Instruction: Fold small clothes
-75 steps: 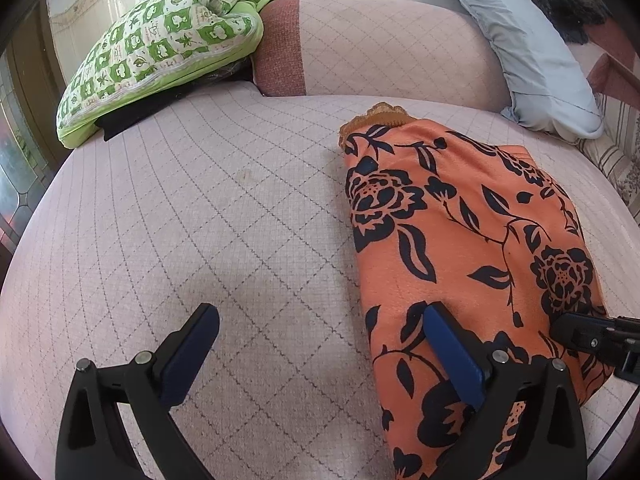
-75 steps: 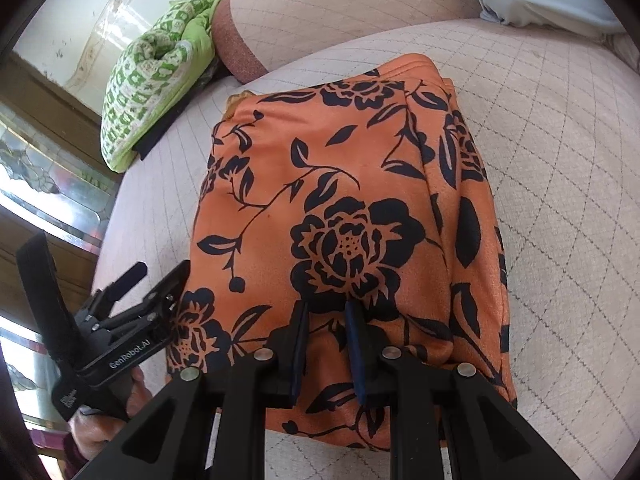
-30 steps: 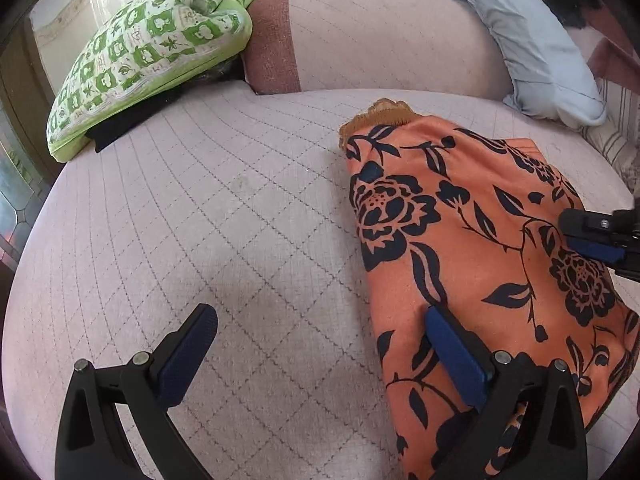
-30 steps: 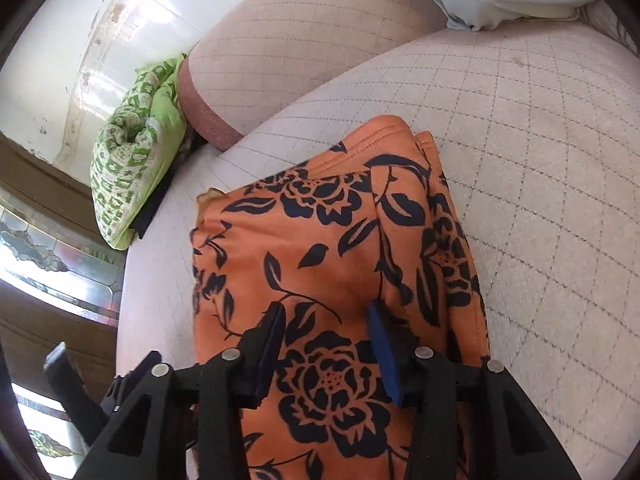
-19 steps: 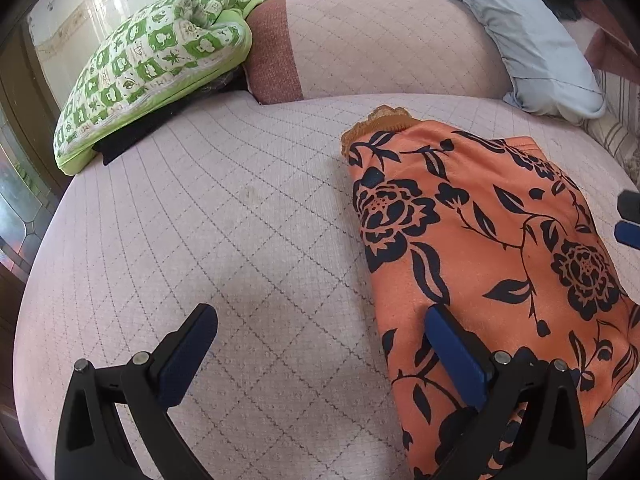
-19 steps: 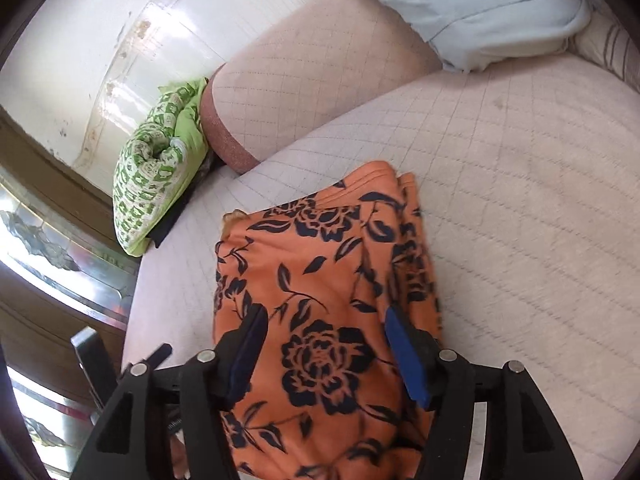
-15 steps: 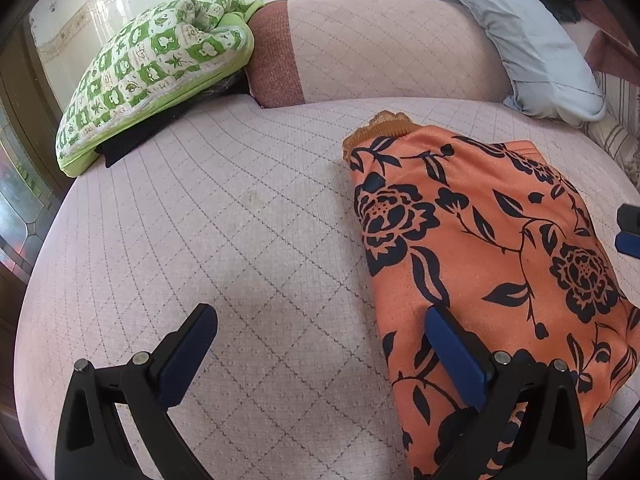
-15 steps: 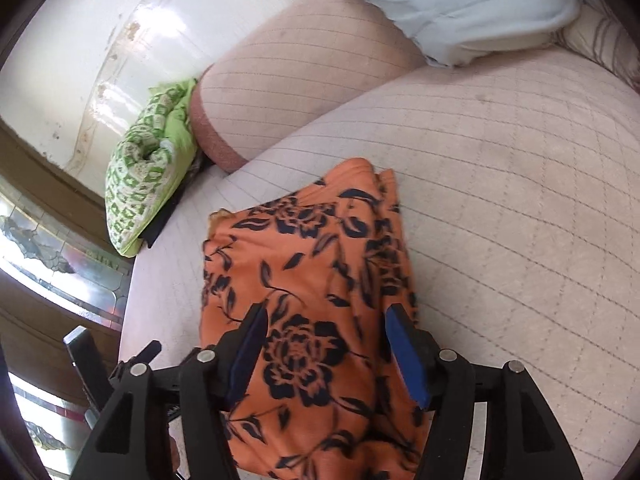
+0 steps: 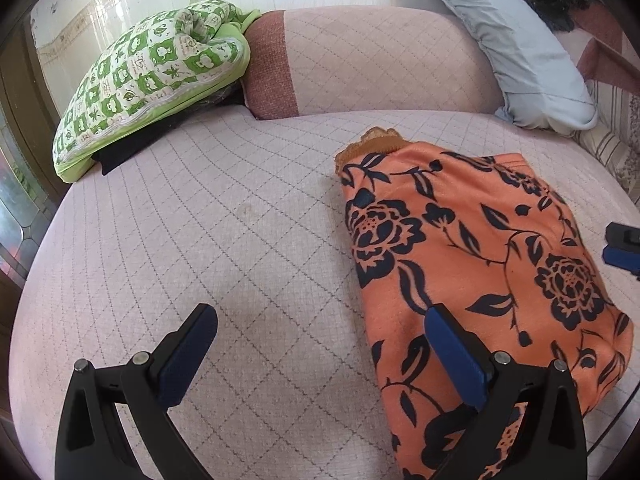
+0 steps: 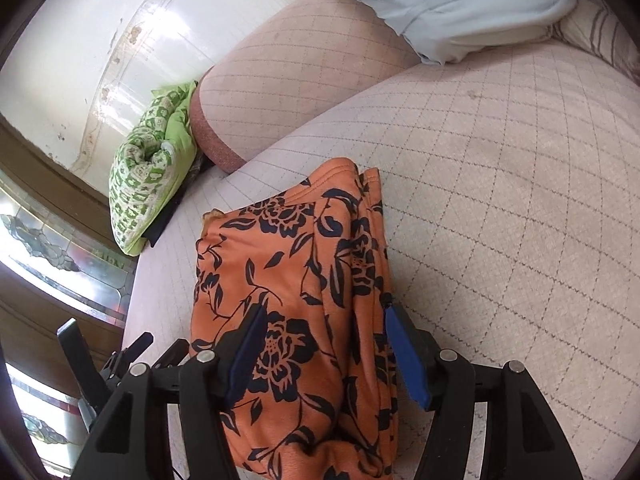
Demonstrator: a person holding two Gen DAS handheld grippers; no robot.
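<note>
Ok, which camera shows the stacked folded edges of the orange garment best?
The right wrist view: the orange floral garment shows its layered edges along its right side, running away from the open right tongs. The left wrist view shows only its flat top.

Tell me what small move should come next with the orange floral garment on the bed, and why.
Probably draw both grippers back and leave it. The orange floral garment already lies as a compact folded stack on the quilted bed; the right gripper has just been opening, its pads clear of the cloth, and the left gripper is open and empty.
</note>
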